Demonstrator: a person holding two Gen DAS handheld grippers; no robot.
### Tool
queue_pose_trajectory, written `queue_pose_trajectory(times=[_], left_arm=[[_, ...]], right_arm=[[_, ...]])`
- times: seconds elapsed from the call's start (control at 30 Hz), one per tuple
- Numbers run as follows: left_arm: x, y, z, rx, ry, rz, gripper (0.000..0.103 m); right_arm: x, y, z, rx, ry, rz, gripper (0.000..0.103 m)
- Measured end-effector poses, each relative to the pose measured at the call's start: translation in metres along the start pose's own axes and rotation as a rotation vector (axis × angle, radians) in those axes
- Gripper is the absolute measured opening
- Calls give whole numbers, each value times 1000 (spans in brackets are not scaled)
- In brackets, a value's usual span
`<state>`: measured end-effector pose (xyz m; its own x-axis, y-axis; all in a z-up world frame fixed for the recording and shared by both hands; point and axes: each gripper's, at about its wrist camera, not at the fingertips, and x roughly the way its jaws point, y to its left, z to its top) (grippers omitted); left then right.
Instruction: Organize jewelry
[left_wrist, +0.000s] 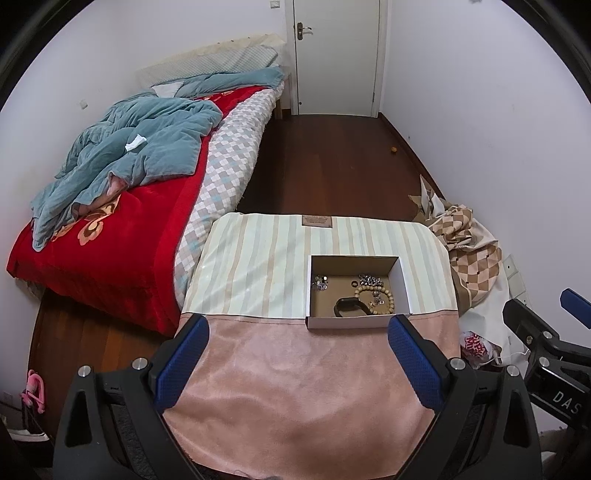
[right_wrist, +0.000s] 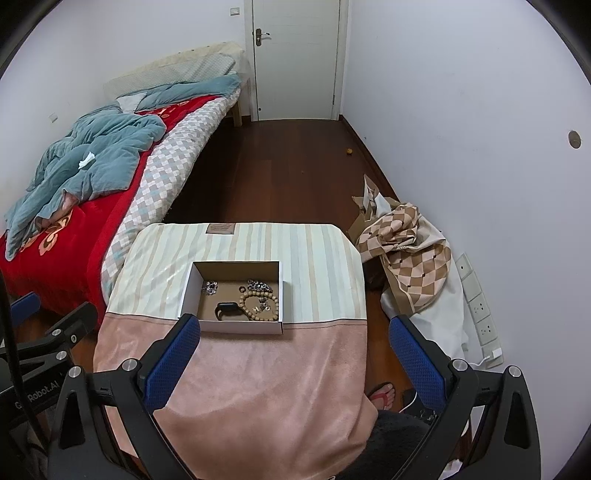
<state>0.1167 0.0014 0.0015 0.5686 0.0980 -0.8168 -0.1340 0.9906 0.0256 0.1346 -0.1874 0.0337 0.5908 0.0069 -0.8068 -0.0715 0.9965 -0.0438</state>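
Box (left_wrist: 354, 291) sits mid-tabletop, toward the right edge, beads (left_wrist: 375, 301) and band (left_wrist: 349, 306) inside. Left tongs (left_wrist: 297, 365) and right tongs (right_wrist: 291, 363) both gape, empty, box dead ahead; left seems nearer.

Left tool (left_wrist: 297, 349), right tool (right_wrist: 293, 349): black frames, blue textured pads, silver screws.

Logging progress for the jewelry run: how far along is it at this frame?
Looks nearly or fully done. Done: the bead bracelet, black band, and two clusters of small metal pieces all lie inside the cardboard box; no jewelry shows on the cloth-covered table. In hand: nothing; the left gripper and right gripper are both open and empty, held short of the box. Left: nothing visible.
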Motion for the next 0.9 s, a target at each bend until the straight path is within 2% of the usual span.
queue_pose_trajectory(times=[0.9], left_arm=[[-10,0,-4,-8,-15,0,99]], right_arm=[[-5,1,-3,-4,-2,4,103]])
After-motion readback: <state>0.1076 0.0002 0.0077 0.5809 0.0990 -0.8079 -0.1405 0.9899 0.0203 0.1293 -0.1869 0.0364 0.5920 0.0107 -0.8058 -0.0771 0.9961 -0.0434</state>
